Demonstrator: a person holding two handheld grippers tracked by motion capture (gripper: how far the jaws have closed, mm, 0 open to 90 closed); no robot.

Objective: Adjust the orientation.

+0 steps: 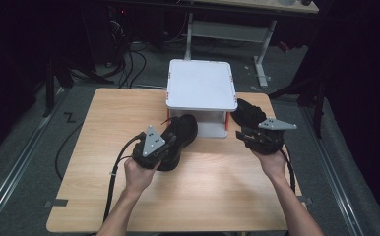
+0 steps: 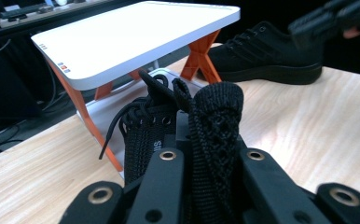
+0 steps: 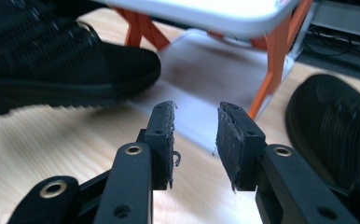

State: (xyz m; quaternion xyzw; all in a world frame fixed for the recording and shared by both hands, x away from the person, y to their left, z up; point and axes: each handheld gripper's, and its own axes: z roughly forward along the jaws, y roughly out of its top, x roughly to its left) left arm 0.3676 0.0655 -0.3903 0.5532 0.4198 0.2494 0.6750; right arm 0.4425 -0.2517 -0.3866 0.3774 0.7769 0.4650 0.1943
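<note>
A two-tier rack stands at the far middle of the table, its upper shelf above its lower shelf. One shoe lies before the rack's left front corner, toe toward the lower shelf; the left gripper, near the table's centre, closes on its heel collar. A second shoe lies just right of the rack. The right gripper sits just before that shoe, jaws apart with nothing between them.
</note>
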